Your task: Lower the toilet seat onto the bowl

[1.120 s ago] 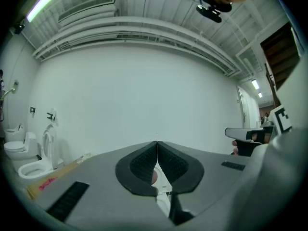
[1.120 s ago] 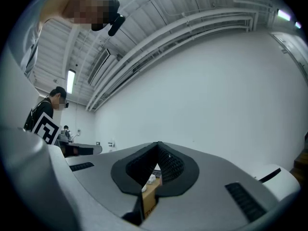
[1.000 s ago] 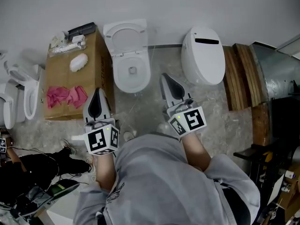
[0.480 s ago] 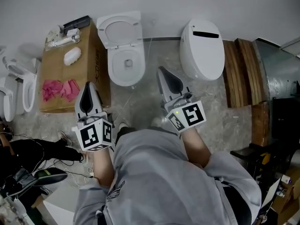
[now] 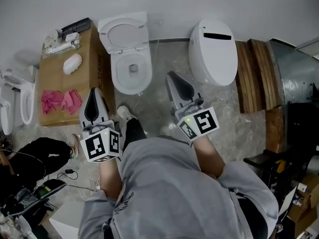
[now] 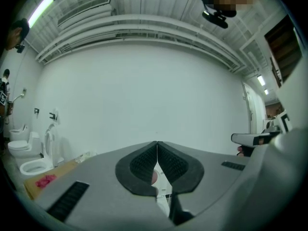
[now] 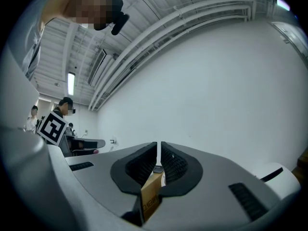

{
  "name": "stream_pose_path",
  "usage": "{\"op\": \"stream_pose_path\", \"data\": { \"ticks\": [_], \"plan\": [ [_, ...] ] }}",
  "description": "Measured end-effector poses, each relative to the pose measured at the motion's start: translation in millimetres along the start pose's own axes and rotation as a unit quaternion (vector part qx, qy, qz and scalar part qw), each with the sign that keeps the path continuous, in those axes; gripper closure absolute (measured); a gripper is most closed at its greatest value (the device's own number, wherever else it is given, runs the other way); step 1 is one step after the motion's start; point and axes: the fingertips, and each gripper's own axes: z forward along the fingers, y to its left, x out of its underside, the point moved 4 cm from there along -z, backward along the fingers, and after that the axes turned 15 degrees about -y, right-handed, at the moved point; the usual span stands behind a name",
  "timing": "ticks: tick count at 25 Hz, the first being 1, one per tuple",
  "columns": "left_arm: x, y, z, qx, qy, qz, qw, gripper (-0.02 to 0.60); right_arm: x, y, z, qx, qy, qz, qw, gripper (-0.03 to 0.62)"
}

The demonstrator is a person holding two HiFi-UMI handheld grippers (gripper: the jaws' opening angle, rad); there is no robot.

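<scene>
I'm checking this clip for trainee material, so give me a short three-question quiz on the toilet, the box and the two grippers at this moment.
1. True or false: the toilet seat already lies flat on the bowl.
2. What lies on the end of the cardboard box nearest the person? A) a pink cloth B) a bucket C) a book
3. Fill in: the jaws of the left gripper and the right gripper are both ____.
Key: 1 false, the seat stands raised; 2 A; 3 shut, with nothing held.
</scene>
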Motion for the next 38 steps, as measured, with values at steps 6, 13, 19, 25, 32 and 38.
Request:
{"op": "stream_pose_path", "data": {
  "ticks": [6, 13, 19, 25, 32, 38],
  "plan": [
    [17.4, 35.9, 62.0, 0.022, -0.002, -0.007, 0.9997, 0.581, 25.5, -8.6, 54.4, 0.02, 0.008, -0.017, 1.0, 0.592],
    [30.9, 82.9, 145.9, 0.055, 0.005, -0.008, 0.9984, 0.581, 59.8, -17.9, 142.2, 0.043, 0.016, -0.027, 0.999, 0.591],
    [45.6, 126.9, 200.5, 0.078, 0.017, -0.017, 0.9967, 0.581, 90.9, -11.4, 208.2, 0.054, 0.03, -0.036, 0.997, 0.559],
    [53.5, 168.0, 242.9, 0.092, 0.015, -0.025, 0.9954, 0.581, 113.6, -5.6, 266.3, 0.058, 0.043, -0.061, 0.996, 0.537],
    [62.7, 193.5, 275.8, 0.088, 0.014, -0.04, 0.9952, 0.581, 132.8, -12.6, 313.4, 0.045, 0.06, -0.075, 0.994, 0.514],
    [72.0, 189.3, 297.0, 0.063, 0.017, -0.036, 0.9972, 0.581, 150.0, -45.8, 338.0, 0.019, 0.082, -0.085, 0.993, 0.503]
  ]
}}
